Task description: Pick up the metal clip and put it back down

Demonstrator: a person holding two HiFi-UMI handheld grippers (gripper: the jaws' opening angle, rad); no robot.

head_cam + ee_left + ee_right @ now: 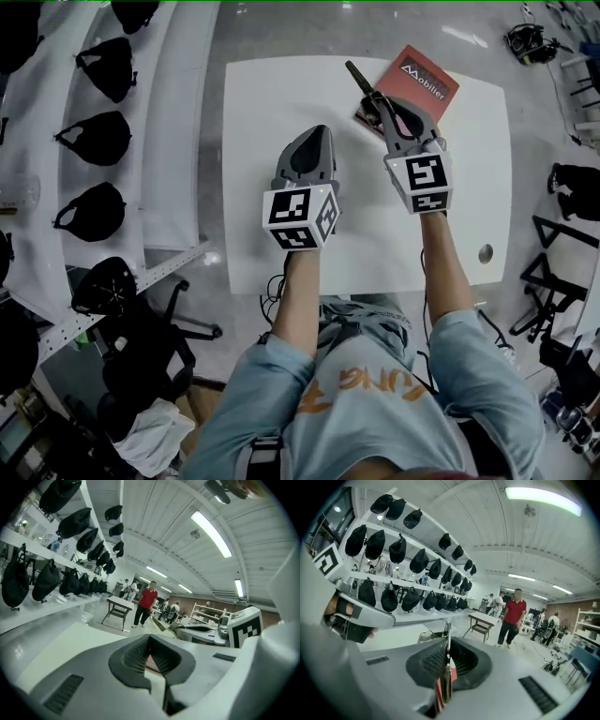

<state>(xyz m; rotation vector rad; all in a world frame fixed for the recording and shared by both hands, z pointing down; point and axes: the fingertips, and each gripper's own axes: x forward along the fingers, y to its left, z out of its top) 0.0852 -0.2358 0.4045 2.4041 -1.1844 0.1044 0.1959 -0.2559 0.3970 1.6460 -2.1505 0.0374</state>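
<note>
Right hand-held gripper [382, 105], jaws clamped on the metal clip [360, 79], a slim dark strip whose long axis points away and leftward, over the white table [272, 112] beside a red booklet [427, 80]; left hand-held gripper [317, 133] closed, empty.

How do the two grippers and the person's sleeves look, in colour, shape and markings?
The left gripper and the right gripper have grey tapered plastic shells with dark ribbed pads. Each carries a white cube with black square markers. The person wears a light blue shirt.
</note>
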